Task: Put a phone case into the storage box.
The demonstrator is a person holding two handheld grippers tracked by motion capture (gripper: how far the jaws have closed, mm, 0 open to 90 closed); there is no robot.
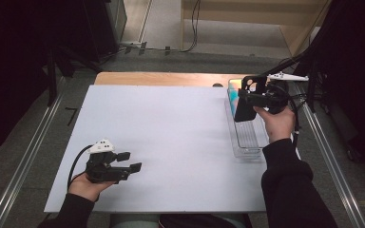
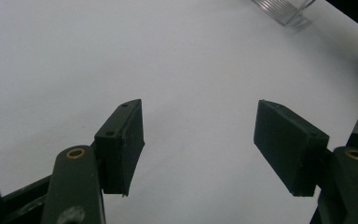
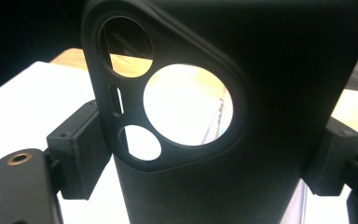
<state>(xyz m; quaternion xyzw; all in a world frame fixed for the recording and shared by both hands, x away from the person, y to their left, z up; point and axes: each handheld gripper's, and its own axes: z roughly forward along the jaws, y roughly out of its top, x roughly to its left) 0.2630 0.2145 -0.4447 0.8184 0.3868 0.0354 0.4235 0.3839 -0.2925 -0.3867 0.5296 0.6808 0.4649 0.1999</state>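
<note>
A black phone case (image 1: 248,98) with round camera cutouts hangs upright above the clear plastic tray (image 1: 247,142) at the table's right side. My right gripper (image 1: 253,99) is shut on it. In the right gripper view the phone case (image 3: 242,116) stands close to the camera, with a jaw pressed against each of its sides. My left gripper (image 1: 129,161) rests low over the white board near the front left, open and with nothing in it. The same gripper (image 2: 198,140) has its jaws wide apart over bare white surface in the left gripper view.
The white board (image 1: 171,133) covers most of the wooden table (image 1: 161,78). Something teal (image 1: 234,97) sits at the tray's far end. A corner of the clear tray (image 2: 284,9) peeks in at the top. Metal rails run along both table sides.
</note>
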